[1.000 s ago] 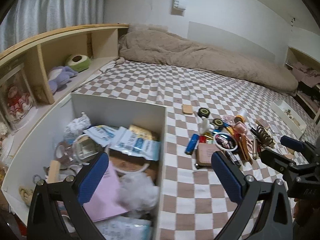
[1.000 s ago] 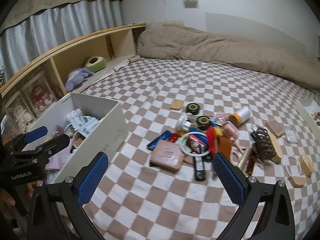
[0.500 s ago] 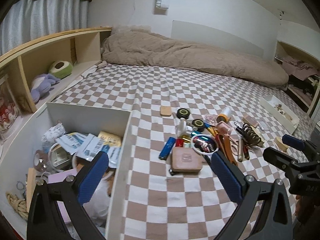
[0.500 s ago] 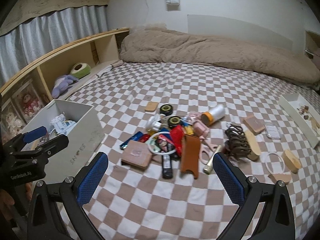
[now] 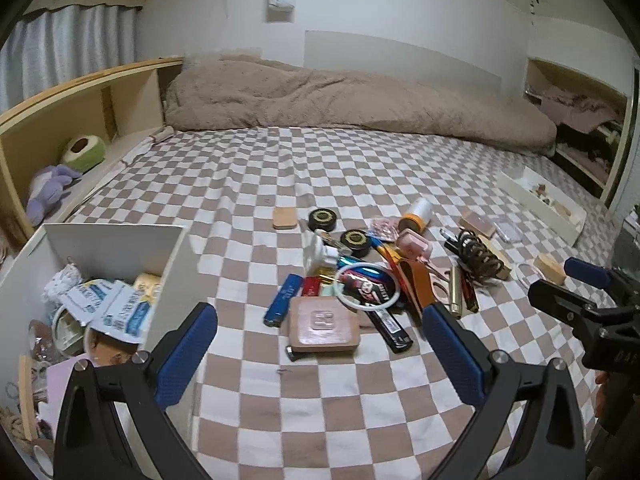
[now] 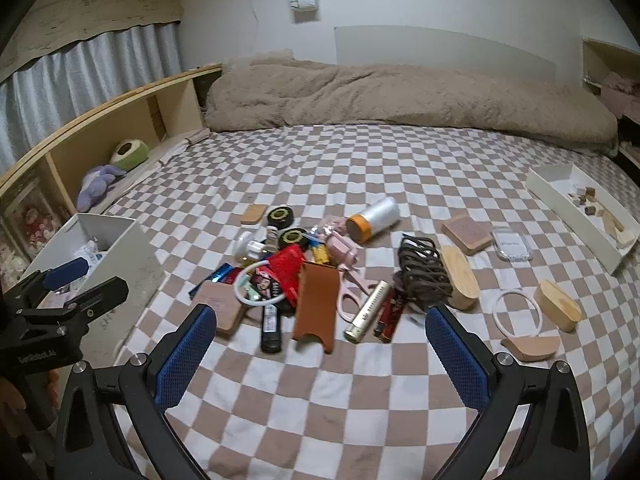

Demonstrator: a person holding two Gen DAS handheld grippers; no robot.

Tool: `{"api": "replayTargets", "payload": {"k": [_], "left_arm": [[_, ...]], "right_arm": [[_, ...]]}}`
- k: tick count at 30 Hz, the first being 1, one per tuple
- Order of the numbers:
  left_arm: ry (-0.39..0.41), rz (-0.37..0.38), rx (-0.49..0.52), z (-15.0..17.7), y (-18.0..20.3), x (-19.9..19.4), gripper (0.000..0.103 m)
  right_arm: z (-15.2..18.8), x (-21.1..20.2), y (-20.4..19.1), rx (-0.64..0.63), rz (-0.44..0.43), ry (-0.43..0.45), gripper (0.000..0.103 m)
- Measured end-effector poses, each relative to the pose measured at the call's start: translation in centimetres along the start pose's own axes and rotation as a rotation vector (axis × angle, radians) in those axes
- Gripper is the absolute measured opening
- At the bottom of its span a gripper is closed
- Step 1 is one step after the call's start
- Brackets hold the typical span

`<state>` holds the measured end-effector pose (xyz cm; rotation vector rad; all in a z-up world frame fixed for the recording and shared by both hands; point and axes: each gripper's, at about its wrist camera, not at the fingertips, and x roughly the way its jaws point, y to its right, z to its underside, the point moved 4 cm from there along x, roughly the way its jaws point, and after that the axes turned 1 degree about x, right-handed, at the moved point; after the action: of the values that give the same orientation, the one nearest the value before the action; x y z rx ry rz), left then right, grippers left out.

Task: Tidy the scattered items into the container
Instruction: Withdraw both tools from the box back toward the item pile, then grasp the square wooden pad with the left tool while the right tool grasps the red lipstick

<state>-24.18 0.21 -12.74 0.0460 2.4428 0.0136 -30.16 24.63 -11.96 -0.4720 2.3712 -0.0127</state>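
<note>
Left hand-held gripper (image 5: 320, 354) spread wide, square tan compact (image 5: 323, 329), checkered bedsheet (image 5: 320, 420)

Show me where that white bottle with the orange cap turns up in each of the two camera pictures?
Left wrist view: the white bottle with the orange cap lies right of centre, at the far edge of the clutter.
Right wrist view: the bottle lies just above centre, again behind the pile.
Shared landmark: the pink scissors, nearer the camera than the bottle in both.
</note>
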Motion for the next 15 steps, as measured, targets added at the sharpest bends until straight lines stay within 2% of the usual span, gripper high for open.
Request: {"api": "replayTargets", "payload": {"k": [15], "left_arm": [[-0.118,0.001,0.053,3.0,2.4,7.1,0.103]], "right_arm": [[3.0,3.3,2.9,0.014,0.020,-0.048,0.103]]}}
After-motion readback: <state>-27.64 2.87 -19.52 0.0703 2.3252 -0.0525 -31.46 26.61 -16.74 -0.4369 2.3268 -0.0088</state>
